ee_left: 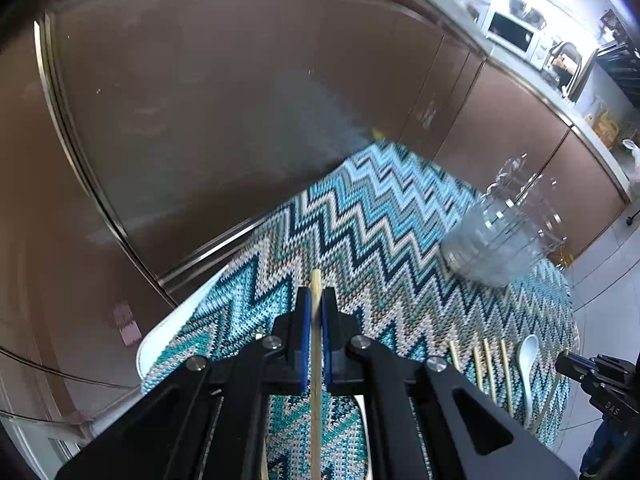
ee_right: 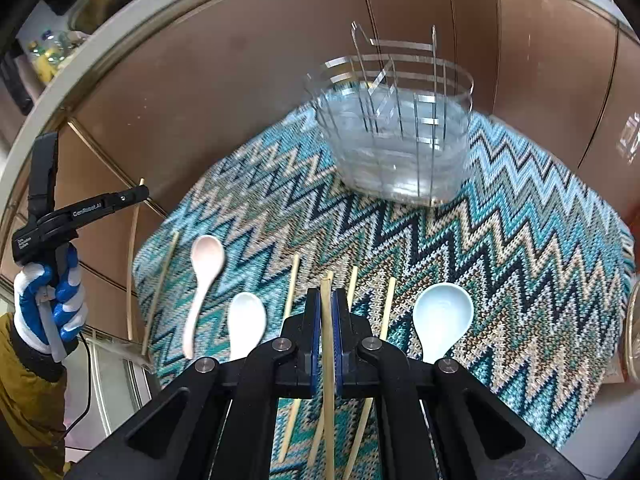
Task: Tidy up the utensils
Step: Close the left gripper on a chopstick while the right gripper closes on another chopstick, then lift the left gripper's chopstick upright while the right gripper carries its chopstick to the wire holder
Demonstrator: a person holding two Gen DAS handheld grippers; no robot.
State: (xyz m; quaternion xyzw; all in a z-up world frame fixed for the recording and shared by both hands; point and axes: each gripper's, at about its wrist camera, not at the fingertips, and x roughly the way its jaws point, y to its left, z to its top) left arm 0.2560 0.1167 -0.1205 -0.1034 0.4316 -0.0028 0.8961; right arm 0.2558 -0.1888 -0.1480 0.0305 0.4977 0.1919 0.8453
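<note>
My left gripper [ee_left: 316,295] is shut on a pale wooden chopstick [ee_left: 316,280], held above the zigzag mat [ee_left: 360,220]. In the right wrist view the same gripper [ee_right: 140,193] hangs at the left in a gloved hand [ee_right: 52,304], its chopstick [ee_right: 131,264] pointing down. My right gripper [ee_right: 327,295] is shut on another chopstick [ee_right: 327,280]. On the mat below lie a pink spoon [ee_right: 206,260], a white spoon [ee_right: 246,316], a light blue spoon [ee_right: 442,316] and several loose chopsticks [ee_right: 294,292]. A clear acrylic utensil holder [ee_right: 396,132] stands at the mat's far side.
Brown cabinet doors [ee_left: 200,100] rise behind the small table with the mat. In the left wrist view the holder [ee_left: 500,232] is at the right, and the right gripper's tip [ee_left: 564,364] shows near a white spoon [ee_left: 528,364]. A counter with a microwave [ee_left: 516,32] lies beyond.
</note>
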